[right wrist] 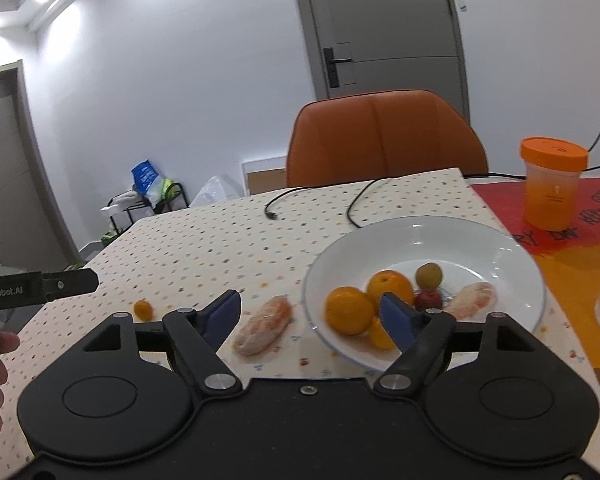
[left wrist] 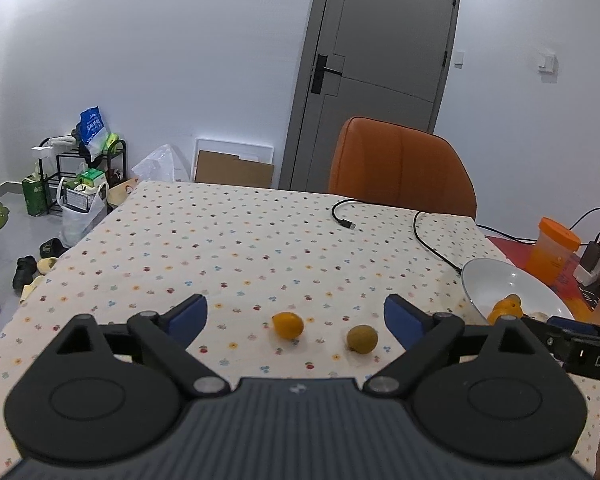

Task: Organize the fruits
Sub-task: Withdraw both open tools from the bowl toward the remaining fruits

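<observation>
Two tools: I am holding left tool (left wrist: 296,314) and right tool (right wrist: 310,312) spread wide, empty.
Tabletop (left wrist: 220,240): kumquat (left wrist: 287,325), green fruit (left wrist: 362,339) lying apart.
Bowl (right wrist: 500,248): oranges (right wrist: 349,310) sitting inside.

White bowl (left wrist: 485,276) cut off behind right gripper arm, pale peeled fruit (right wrist: 265,325) blurred — kind unclear

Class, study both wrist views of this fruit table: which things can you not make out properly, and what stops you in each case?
- Left wrist view: most of the white bowl and its fruit, cut off behind the right tool's arm.
- Right wrist view: the small fruit in the bowl, partly hidden by a blue fingertip.
- Right wrist view: the pale pink pieces, too blurred to identify.
- Right wrist view: the red mat's lettering, cut off and blurred.
</observation>
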A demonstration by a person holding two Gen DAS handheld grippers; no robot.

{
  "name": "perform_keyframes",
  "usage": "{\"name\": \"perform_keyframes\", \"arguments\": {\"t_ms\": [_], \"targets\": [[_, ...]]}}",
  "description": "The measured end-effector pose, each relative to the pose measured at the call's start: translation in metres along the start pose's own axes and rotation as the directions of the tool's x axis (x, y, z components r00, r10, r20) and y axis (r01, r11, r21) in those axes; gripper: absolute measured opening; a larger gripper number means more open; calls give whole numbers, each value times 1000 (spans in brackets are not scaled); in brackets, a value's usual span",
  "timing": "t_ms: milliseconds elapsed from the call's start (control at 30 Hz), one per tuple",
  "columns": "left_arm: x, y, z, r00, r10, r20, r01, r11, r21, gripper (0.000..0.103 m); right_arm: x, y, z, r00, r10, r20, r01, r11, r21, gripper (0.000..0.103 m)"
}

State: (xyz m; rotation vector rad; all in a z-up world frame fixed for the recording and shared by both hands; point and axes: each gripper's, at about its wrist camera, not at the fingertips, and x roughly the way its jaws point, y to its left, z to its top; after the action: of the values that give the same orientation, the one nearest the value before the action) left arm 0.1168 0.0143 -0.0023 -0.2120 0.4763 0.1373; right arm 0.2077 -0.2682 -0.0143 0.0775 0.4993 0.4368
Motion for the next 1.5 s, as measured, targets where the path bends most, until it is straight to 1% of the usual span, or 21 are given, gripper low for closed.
{"name": "perform_keyframes", "arguments": {"t_ms": [233, 300, 367, 433, 533, 600, 833, 1033, 1167, 1267, 1367, 1433, 1500], "targets": [[1, 11, -3, 1000, 8, -6, -8, 1000, -13, 94, 6, 17, -3, 999, 29, -12, -30, 999, -22, 76], [3, 13, -5, 1000, 8, -9, -8, 1000, -16, 94, 9, 21, -3, 999, 31, -17, -32, 999, -28, 76], [6, 14, -6, 1000, 23, -11, -23, 1000, -14, 94, 12, 25, -4, 999, 32, -23, -32, 999, -30, 76], [8, 16, -7, 1000, 17, -15, -18, 1000, -16, 94, 15, 28, -5, 999, 31, -28, -32, 999, -35, 76], [14, 18, -9, 1000, 8, -29, -9, 1000, -23, 93, 20, 32, -7, 998, 31, -47, -33, 999, -35, 70], [17, 18, -11, 999, 5, -34, -6, 1000, -24, 92, 24, 34, -8, 997, 36, -61, -38, 999, -32, 64], [29, 15, -16, 999, 0, -50, -1, 1000, -17, 92, 38, 41, -14, 995, 35, -98, -39, 998, -43, 57], [37, 9, -17, 998, -15, -59, 14, 1000, -10, 90, 50, 40, -16, 993, 32, -115, -37, 999, -37, 55], [43, 3, -18, 997, -32, -71, 32, 999, -5, 84, 57, 40, -15, 992, 23, -125, -28, 999, -43, 54], [48, -1, -18, 996, -47, -81, 47, 999, -7, 77, 62, 39, -16, 991, 22, -132, -28, 999, -42, 53], [53, -8, -19, 993, -71, -93, 71, 997, -6, 70, 67, 40, -17, 990, 20, -143, -27, 999, -48, 51], [57, -11, -20, 991, -84, -103, 83, 996, -7, 61, 70, 40, -17, 989, 19, -148, -27, 998, -51, 50], [60, -15, -21, 990, -91, -112, 91, 996, -4, 57, 72, 41, -17, 988, 18, -152, -27, 998, -56, 50]]}}
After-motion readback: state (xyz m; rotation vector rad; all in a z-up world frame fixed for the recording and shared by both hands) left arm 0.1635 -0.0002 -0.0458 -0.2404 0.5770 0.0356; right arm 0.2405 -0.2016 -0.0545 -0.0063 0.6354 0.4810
